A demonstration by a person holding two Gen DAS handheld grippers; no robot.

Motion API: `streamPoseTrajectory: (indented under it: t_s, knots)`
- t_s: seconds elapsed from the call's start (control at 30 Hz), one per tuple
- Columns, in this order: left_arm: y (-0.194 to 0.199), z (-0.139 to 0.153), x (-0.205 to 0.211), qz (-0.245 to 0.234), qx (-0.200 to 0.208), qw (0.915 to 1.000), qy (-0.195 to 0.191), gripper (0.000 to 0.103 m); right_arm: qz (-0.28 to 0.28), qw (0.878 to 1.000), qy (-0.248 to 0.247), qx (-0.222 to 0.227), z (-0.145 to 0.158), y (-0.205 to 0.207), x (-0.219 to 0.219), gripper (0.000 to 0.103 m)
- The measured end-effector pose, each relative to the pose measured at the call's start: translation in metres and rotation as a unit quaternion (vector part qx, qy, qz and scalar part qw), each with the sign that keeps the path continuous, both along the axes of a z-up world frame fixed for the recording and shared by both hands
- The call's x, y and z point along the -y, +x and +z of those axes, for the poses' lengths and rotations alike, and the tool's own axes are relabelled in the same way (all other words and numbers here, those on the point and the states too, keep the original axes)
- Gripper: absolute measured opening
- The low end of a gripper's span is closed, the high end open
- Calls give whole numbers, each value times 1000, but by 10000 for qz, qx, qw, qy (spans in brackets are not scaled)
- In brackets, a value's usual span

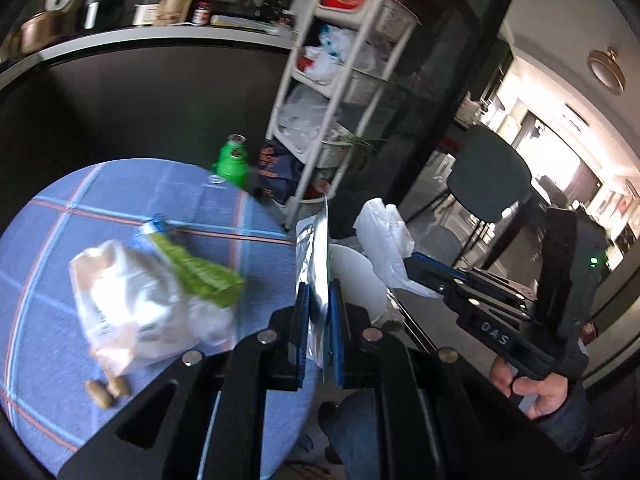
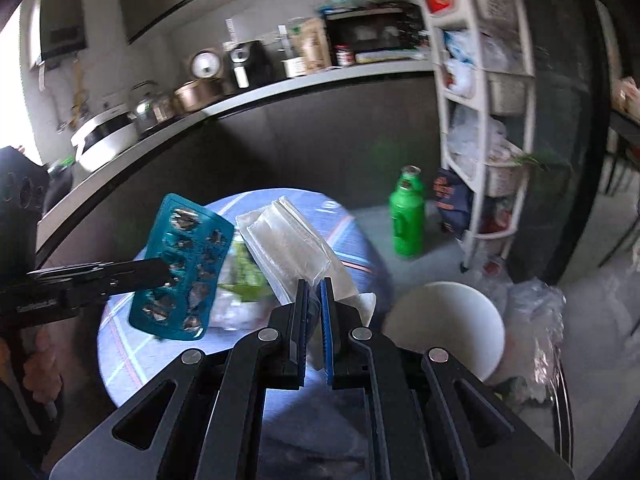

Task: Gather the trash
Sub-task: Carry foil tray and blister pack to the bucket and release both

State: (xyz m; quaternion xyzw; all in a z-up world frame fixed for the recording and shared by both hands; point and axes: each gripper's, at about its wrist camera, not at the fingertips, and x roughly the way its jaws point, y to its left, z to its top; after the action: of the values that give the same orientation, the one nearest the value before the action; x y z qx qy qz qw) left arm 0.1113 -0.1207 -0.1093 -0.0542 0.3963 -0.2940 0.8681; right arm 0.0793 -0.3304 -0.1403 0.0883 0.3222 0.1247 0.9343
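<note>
In the left wrist view, the left gripper (image 1: 318,312) is clamped on an empty blister pack (image 1: 316,264), seen here edge-on with its silver foil side, held upright above the right edge of the round table (image 1: 120,192) with a blue checked cloth. To the left on the table lie a clear plastic bag (image 1: 120,312), a green wrapper (image 1: 196,268) and two small brown pieces (image 1: 106,392). Just behind the pack stands a white bin (image 1: 356,280). At the right, the right gripper (image 1: 416,270) pinches a white plastic bag (image 1: 384,240). Far behind are a green bottle (image 1: 232,160) on the floor and a white shelf rack (image 1: 340,92).

In the right wrist view, the right gripper (image 2: 314,300) is closed on a clear plastic bag (image 2: 288,240), which hides part of the table (image 2: 352,232). At the left, the left gripper (image 2: 168,272) holds the teal blister pack (image 2: 182,268), its pockets looking already broken, though blur makes this uncertain. The white bin (image 2: 444,320) stands near right, beside crumpled plastic (image 2: 536,320); the green bottle (image 2: 408,216) is farther.
</note>
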Motion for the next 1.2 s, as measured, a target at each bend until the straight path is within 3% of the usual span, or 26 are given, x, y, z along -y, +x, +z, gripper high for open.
streamPoseTrajectory:
  t_s: [0.43,0.8,0.9,0.93,0.97,1.0,1.03,1.13,1.2]
  knots:
    - [62,-46,111,-944,-410,9939,400,11,-783,9931,204,-854,-92,48,78,6]
    - [119,-117,186,-1358,-815,9835,872,11,-771,9878,155,-1347,-171,93,110,7]
    - [129,-135,197,-1311,-835,9823,1049,14,-650,9878,62,-1414,-187,102,113,13]
    - [132,-139,198,-1261,-814,9826,1093,19,-597,9883,5,-1405,-191,104,113,15]
    - [135,-142,200,-1207,-774,9829,1159,33,-529,9888,-42,-1398,-194,105,113,25]
    - [136,-142,201,-1182,-728,9834,1170,41,-440,9891,-77,-1400,-198,106,112,35]
    - [136,-141,201,-1159,-661,9842,1165,54,-388,9897,-140,-1371,-201,105,111,54]
    - [134,-131,200,-1018,-375,9870,1186,76,-322,9924,-292,-1155,-197,99,109,70]
    - [133,-123,198,-911,-253,9886,1176,86,-328,9935,-302,-1051,-194,95,108,84]
